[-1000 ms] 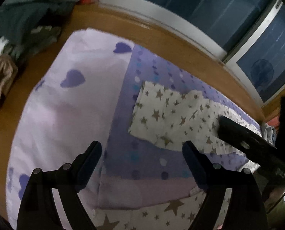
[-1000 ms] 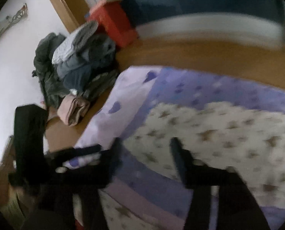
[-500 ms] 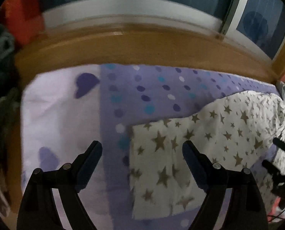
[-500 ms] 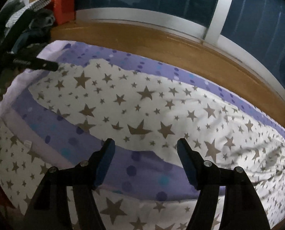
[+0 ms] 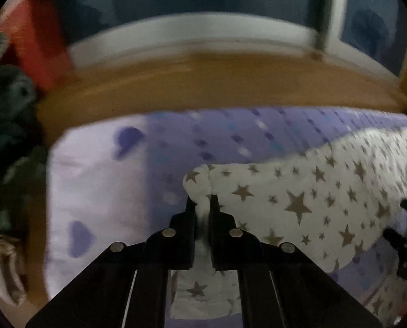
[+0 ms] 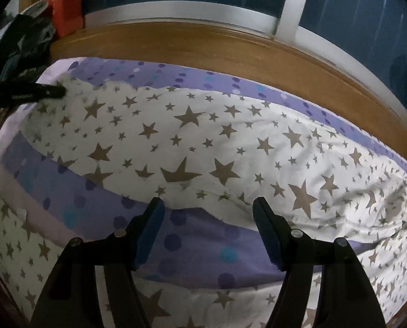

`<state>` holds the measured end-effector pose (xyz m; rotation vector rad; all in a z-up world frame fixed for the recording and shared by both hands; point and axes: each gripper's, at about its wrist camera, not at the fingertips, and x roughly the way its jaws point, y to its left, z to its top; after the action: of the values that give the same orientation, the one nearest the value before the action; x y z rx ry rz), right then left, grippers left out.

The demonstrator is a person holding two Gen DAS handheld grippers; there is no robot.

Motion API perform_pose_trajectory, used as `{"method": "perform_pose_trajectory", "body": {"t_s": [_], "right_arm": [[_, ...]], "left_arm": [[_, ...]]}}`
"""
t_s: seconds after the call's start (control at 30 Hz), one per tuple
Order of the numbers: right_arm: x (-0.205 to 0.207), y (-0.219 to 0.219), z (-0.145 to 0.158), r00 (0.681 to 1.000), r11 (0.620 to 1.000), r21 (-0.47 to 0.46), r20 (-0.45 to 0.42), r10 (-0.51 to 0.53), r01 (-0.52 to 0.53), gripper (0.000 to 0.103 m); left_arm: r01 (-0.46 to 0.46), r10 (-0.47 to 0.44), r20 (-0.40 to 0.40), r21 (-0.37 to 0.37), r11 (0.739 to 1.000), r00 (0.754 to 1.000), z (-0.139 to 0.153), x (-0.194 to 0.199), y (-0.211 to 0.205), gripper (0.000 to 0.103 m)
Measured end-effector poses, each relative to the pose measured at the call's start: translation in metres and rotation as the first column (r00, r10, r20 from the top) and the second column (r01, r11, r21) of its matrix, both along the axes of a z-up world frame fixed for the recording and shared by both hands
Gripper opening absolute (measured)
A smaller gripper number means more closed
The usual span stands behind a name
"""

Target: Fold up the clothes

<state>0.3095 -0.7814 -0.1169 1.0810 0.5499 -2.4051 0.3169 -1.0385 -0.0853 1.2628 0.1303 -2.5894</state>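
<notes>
A white cloth with brown stars (image 6: 203, 142) lies spread over a purple dotted sheet (image 6: 198, 235), its near edge just beyond my right gripper (image 6: 209, 205), which stands open over the sheet. In the left wrist view my left gripper (image 5: 202, 202) is shut on the left corner of the star cloth (image 5: 299, 199), which bunches up between the fingers. From the right wrist view the left gripper (image 6: 47, 91) shows at the far left, holding that same corner.
A wooden ledge (image 6: 203, 46) and a window frame (image 6: 285, 8) run behind the sheet. A pile of dark clothes (image 5: 6, 125) and a red box (image 5: 36, 43) sit at the left. More star fabric (image 6: 17, 235) lies at the near left.
My left gripper has closed on the left corner of the star cloth, which was between open fingers before. The right gripper has come nearer to the cloth's front edge and stays open.
</notes>
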Motion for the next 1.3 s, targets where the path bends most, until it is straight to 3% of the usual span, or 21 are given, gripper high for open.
{"method": "perform_pose_trajectory", "body": {"t_s": [0.13,0.2,0.3,0.37,0.5,0.73,0.83,0.93,0.97,1.13,1.17,1.23,1.3], "right_arm": [[-0.006,0.003,-0.002,0.999,1.000,-0.020,0.025,-0.019,0.020,0.068],[-0.009,0.005,-0.003,0.999,0.999,-0.030,0.038,-0.029,0.030,0.068],[-0.013,0.007,-0.003,0.998,0.998,-0.043,0.056,-0.041,0.043,0.068],[-0.012,0.008,-0.001,0.998,0.998,-0.044,0.057,-0.041,0.043,0.068],[-0.015,0.006,0.000,0.996,0.996,-0.076,0.075,-0.040,0.046,0.068],[-0.021,-0.002,-0.005,0.992,0.991,-0.124,0.121,-0.043,0.058,0.077],[-0.018,0.003,-0.001,0.989,0.986,-0.148,0.138,-0.050,0.070,0.077],[-0.011,0.013,0.005,0.985,0.977,-0.184,0.151,-0.080,0.107,0.077],[-0.010,0.017,0.005,0.984,0.974,-0.190,0.152,-0.095,0.123,0.077],[-0.012,0.030,0.006,0.971,0.948,-0.248,0.184,-0.156,0.199,0.077],[-0.013,0.030,0.007,0.969,0.941,-0.265,0.188,-0.162,0.209,0.077],[-0.017,0.021,0.010,0.967,0.926,-0.308,0.193,-0.164,0.218,0.077],[-0.021,0.008,0.011,0.968,0.919,-0.333,0.203,-0.148,0.211,0.077]], "left_arm": [[-0.027,0.027,0.043,-0.008,1.000,0.999,-0.008,-0.005,-0.021,0.013],[-0.027,0.029,0.071,-0.032,0.999,0.997,-0.018,-0.006,-0.023,0.026],[-0.015,0.021,0.083,-0.075,0.997,0.996,-0.024,-0.005,-0.023,0.034],[-0.016,0.020,0.074,-0.057,0.998,0.997,-0.020,-0.003,-0.027,0.038],[-0.063,0.063,0.023,0.005,0.998,0.998,-0.009,0.008,-0.047,0.060],[-0.057,0.057,0.010,0.000,0.998,0.998,-0.011,0.003,-0.047,0.062],[-0.048,0.050,-0.019,0.076,0.996,0.999,-0.008,0.005,-0.056,0.062],[-0.072,0.098,-0.070,0.304,0.950,0.993,-0.004,0.012,-0.084,0.062],[-0.074,0.109,-0.085,0.342,0.937,0.990,-0.002,0.014,-0.091,0.062],[-0.040,0.081,-0.084,0.406,0.913,0.993,0.002,0.018,-0.099,0.063],[-0.041,0.075,-0.070,0.401,0.915,0.995,0.001,0.017,-0.099,0.063],[-0.089,0.092,0.006,0.303,0.949,0.996,-0.004,0.009,-0.090,0.063],[-0.108,0.100,0.095,0.085,0.990,0.990,-0.014,0.001,-0.069,0.063]]}}
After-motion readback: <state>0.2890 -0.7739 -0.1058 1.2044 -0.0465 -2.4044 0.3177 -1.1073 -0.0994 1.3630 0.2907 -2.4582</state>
